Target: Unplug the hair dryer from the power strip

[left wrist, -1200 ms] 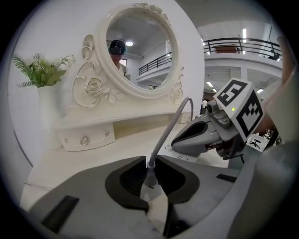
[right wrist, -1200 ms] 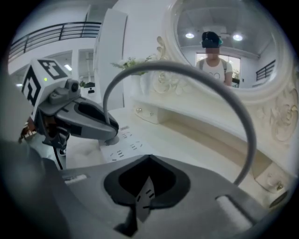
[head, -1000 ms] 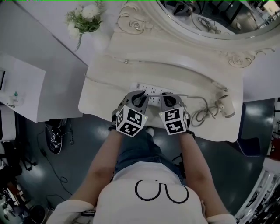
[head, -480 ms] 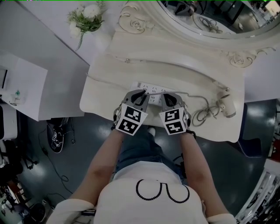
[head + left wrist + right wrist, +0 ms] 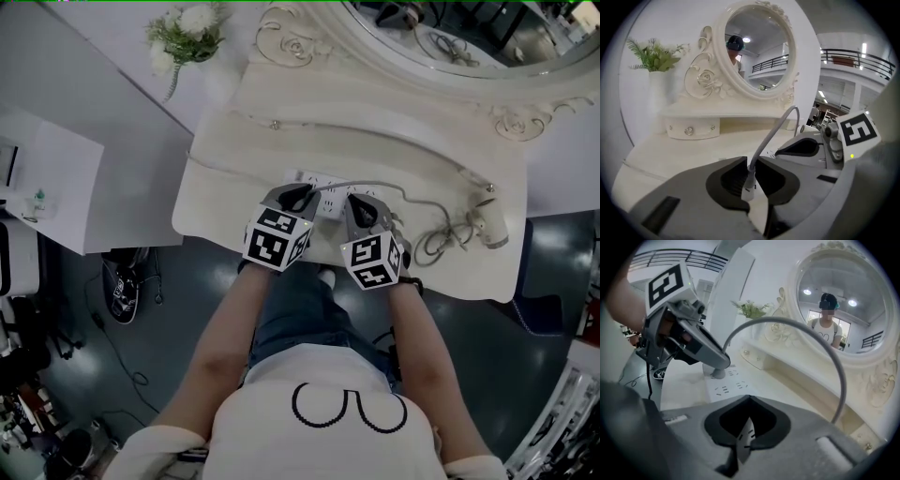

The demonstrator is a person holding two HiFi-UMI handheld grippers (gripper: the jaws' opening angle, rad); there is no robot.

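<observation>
Plug (image 5: 749, 180) is sitting clenched in the left gripper (image 5: 750, 161), toward the power strip's (image 5: 726, 389) 9 o'clock end. Its cable (image 5: 770, 137) is now arching up instead of lying flat on the dressing table (image 5: 225, 178), and the gripper has rolled, so the plug is probably working loose; can't tell if the prongs are clear. Right gripper (image 5: 750, 399), jaws together on nothing, seems to be pinning the strip. Hair dryer (image 5: 489, 225) is lying at 3 o'clock.

head: steep overhead | gripper views: low, close | shared: power strip (image 5: 725, 387)

The dressing table (image 5: 234, 199) looks like smooth cream wood. The power strip (image 5: 723, 388) is white plastic. The cord (image 5: 841, 380) is smooth and grey. The mirror (image 5: 450, 28) at 12 o'clock is shiny glass.
</observation>
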